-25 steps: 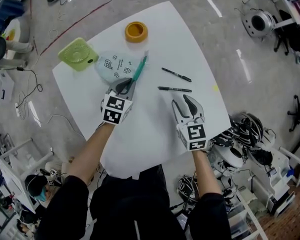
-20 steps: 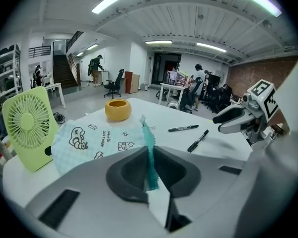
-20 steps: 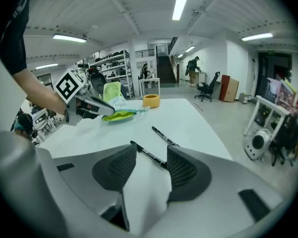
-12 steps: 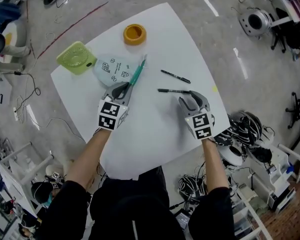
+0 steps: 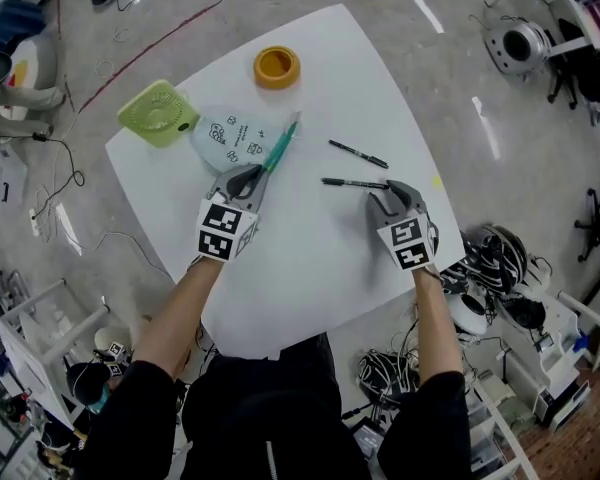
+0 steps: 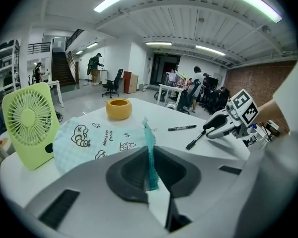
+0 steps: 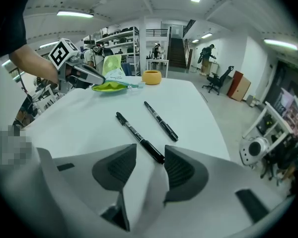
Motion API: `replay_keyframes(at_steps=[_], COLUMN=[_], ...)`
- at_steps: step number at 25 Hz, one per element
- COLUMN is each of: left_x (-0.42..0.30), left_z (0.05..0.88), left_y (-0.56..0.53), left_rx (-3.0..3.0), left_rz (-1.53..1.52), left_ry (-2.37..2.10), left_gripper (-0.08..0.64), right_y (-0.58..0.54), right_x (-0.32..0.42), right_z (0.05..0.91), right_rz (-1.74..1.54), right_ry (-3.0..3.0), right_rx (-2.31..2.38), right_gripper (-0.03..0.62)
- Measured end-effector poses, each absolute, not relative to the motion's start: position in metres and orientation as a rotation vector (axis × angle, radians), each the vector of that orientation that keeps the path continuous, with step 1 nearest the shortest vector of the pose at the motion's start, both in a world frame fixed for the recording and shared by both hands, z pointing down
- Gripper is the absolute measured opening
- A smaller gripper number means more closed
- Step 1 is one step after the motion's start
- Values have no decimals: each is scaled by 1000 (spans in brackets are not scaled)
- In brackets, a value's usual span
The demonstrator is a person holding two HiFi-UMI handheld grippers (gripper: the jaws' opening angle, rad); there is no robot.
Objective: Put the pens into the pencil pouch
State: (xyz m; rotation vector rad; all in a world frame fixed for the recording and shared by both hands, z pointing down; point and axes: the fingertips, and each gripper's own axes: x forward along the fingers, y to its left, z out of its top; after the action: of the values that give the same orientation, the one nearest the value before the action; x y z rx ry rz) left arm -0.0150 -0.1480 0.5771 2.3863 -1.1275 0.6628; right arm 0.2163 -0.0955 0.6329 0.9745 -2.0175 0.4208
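Teal zipper edge (image 5: 280, 149) of the pouch (image 5: 228, 136), far left, sits pinched in my left gripper (image 5: 246, 181). My right gripper (image 5: 390, 196), jaws just opened wide, straddles the near pen (image 5: 352, 183) at its right end, not yet gripping. Next I'd close and lift.

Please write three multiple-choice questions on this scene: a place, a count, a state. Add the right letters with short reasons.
1. How many black pens lie on the table? A one; B two; C three.
2. The right gripper is: A open; B shut on a pen; C shut, empty.
3. The green fan stands: A between the pens; B by the right gripper; C left of the pouch.
Answers: B, two lie apart; A, its jaws, just opened wider, stand apart round the near pen's end; C, seen from the head view.
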Motion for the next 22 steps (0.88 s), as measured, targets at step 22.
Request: replay_keyframes(at_steps=[22], left_x=[-15], left_z=[571], left_y=[-154], left_rx=[2387], left_rz=[614], left_ry=[-1137], left_gripper=[49], right_y=[-75], right_x=[196], right_z=[631], right_rz=[467], right_ry=[-2062], right_rx=[942], right_gripper=[67])
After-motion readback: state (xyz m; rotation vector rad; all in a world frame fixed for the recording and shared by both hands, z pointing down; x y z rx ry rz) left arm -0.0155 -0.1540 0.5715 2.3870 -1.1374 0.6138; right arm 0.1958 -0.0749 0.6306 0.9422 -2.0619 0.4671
